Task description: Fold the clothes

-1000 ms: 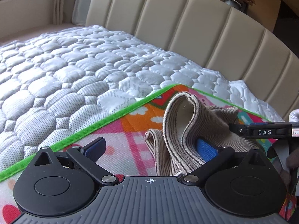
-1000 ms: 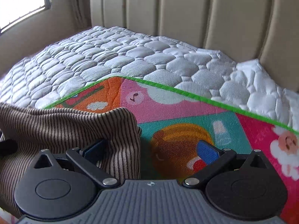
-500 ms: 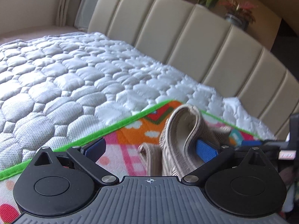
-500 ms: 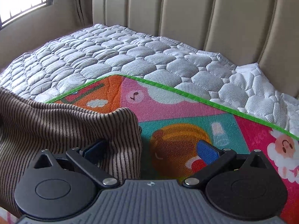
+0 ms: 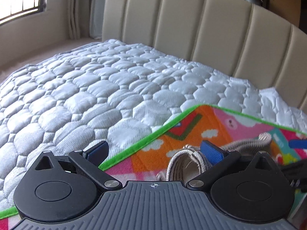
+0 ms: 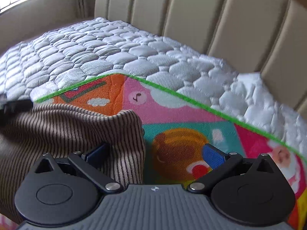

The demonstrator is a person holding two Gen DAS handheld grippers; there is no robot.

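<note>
We see a bed with a white quilted mattress point(image 5: 80, 95), a bright green-edged cartoon mat point(image 6: 172, 115) spread across it and a striped brown garment point(image 6: 63, 126) lying on the mat.

left claw point(image 5: 153, 150) | black arms | blue pads point(image 5: 211, 151) | grey ribbed base

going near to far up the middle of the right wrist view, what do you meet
right gripper → striped brown garment → colourful play mat → its green edge → quilted white mattress → beige padded headboard
</note>
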